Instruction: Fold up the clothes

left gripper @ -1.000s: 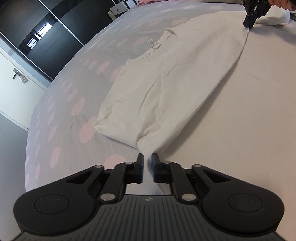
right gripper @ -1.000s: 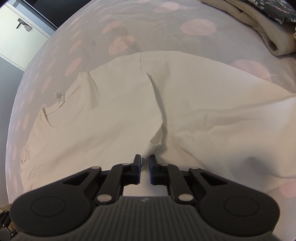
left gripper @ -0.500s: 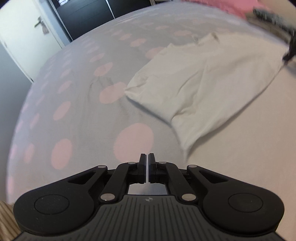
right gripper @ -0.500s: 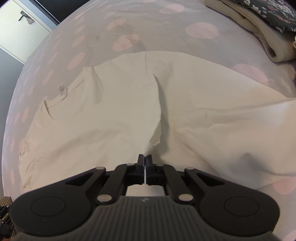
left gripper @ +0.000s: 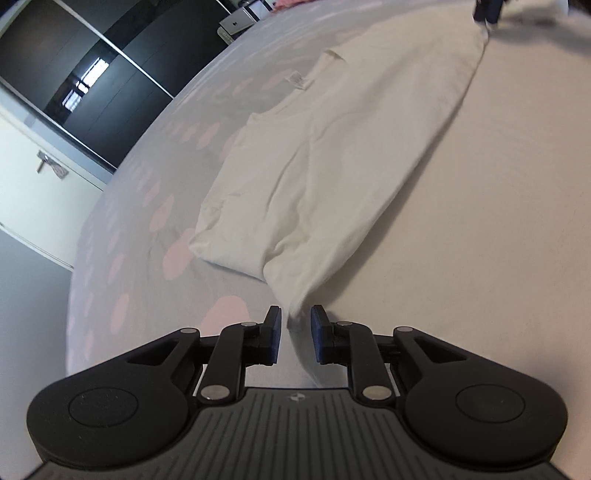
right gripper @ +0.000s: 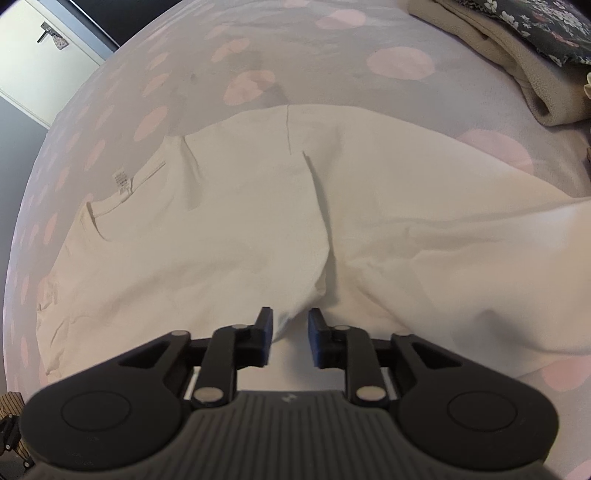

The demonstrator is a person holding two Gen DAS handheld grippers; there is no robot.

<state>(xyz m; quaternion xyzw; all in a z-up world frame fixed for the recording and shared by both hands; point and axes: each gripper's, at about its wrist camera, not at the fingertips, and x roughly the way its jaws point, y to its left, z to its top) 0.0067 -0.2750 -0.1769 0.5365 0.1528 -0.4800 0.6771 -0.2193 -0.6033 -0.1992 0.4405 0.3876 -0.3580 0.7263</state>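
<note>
The white T-shirt (left gripper: 332, 166) lies flat on the spotted bedspread (left gripper: 122, 229), partly folded lengthwise: 1 long folded edge runs from the near corner at the left gripper (left gripper: 294, 334) straight away to the far corner, where the right gripper (left gripper: 487, 9) shows at the top of the left wrist view. The collar with its label (left gripper: 295, 79) faces left of that line. The garment's long axis therefore points directly ahead of the left gripper and spans the gap between the 2 hands.

Left gripper: jaws opening, a narrow gap at present. The shirt's near corner sits between the fingers, and the pads do not appear to press it.

Right gripper (right gripper: 290, 338), from its own camera: jaws likewise opening to a narrow gap. A peaked tip of cloth lies between the fingers, seemingly unclamped. A raised crease (right gripper: 319, 206) runs from that tip straight ahead. The collar lies ahead and to the left; loose white cloth (right gripper: 461, 266) spreads to the right. Folded beige fabric (right gripper: 517, 59) rests far ahead-right, well apart from the shirt.

Judgement: both corners appear to be in release, 1 fold laid down. Each gripper sits at its own end of the folded edge, so neither is nearer overall; the next fold likely crosses the long axis.
</note>
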